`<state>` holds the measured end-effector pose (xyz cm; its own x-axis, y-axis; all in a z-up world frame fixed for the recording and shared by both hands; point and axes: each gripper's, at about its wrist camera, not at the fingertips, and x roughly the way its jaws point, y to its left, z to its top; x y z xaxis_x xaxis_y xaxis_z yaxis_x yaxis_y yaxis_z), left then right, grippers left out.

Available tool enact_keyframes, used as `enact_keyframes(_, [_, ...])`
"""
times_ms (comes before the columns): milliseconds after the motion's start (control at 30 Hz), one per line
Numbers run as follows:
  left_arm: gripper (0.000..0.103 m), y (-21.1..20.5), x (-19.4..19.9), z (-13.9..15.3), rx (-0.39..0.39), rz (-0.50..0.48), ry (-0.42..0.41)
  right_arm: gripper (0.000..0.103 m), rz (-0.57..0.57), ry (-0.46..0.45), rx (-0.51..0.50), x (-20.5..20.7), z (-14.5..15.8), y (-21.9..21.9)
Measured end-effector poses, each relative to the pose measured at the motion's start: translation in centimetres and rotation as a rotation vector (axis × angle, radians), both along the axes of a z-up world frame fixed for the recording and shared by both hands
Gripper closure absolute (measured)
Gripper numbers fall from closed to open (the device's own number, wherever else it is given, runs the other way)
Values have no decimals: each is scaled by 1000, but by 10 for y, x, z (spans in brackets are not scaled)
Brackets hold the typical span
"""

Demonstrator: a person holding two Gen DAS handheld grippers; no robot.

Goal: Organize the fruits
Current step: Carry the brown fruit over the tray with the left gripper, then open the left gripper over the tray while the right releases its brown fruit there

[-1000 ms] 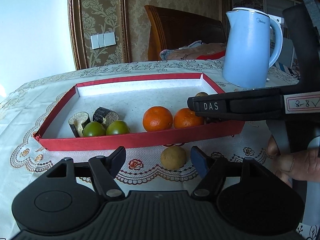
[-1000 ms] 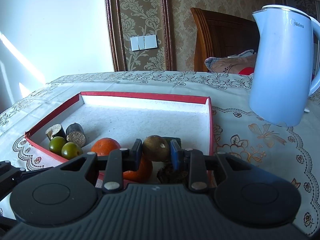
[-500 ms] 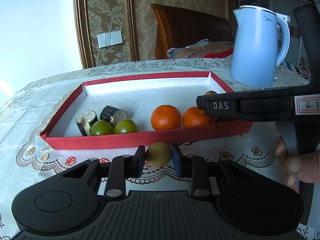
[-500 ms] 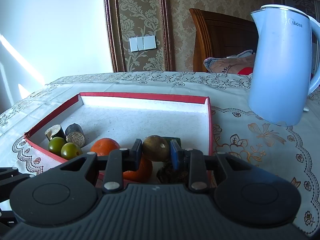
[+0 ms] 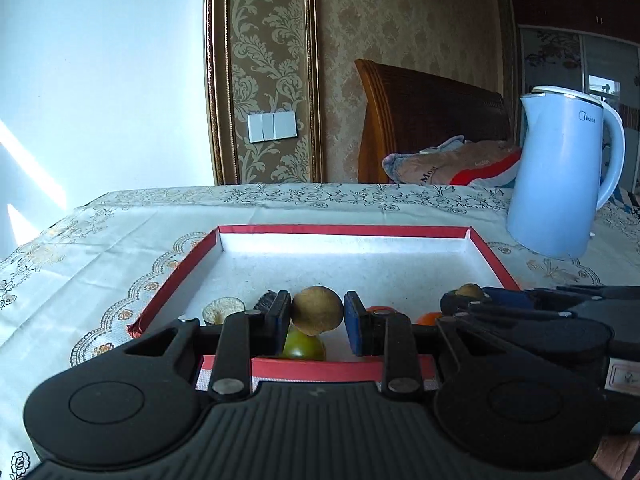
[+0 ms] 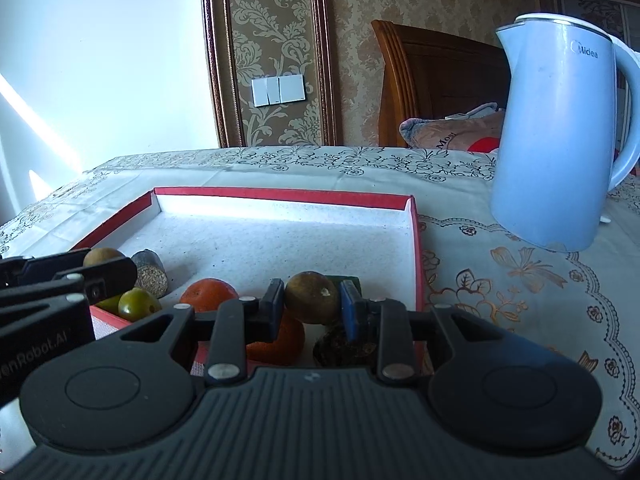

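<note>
My left gripper [image 5: 317, 312] is shut on a brown round fruit [image 5: 317, 310] and holds it above the front edge of the red tray [image 5: 344, 230], over a green fruit [image 5: 304, 346]. My right gripper [image 6: 313, 298] is shut on a second brown round fruit [image 6: 313, 297], held over the tray's right front corner. In the right wrist view the tray [image 6: 280, 195] holds two oranges [image 6: 208, 294], green fruits [image 6: 138, 304], a cut dark stalk piece [image 6: 150, 272] and a dark lump [image 6: 340, 346]. The left gripper [image 6: 100, 264] shows at the left there.
A light blue kettle [image 6: 556, 140] stands on the embroidered tablecloth [image 6: 520, 280] right of the tray. A wooden chair [image 5: 424, 120] with a cushion sits behind the table. The right gripper's body [image 5: 552, 312] crosses the left wrist view at right.
My left gripper closed on the brown fruit on the cloth in front of the tray and lifted it above the tray's front edge. My right gripper stayed still, holding its fruit.
</note>
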<state>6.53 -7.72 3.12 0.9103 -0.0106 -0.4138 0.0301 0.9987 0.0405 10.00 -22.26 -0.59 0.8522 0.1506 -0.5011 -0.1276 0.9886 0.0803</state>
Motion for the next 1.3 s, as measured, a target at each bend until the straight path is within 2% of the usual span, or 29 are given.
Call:
enact_keyframes(233, [75, 5, 25, -1, -16, 41, -9, 74, 8, -35, -8, -6, 5, 7])
enact_keyframes(567, [75, 16, 47, -11, -46, 81, 23, 74, 42, -36, -7, -6, 7, 23])
enact_keyframes(900, [75, 18, 52, -15, -71, 44, 30, 74, 34, -22, -12, -5, 4, 27])
enact_keyframes(1300, [75, 16, 52, -21, -33, 34, 25, 74, 29, -21, -11, -4, 2, 26])
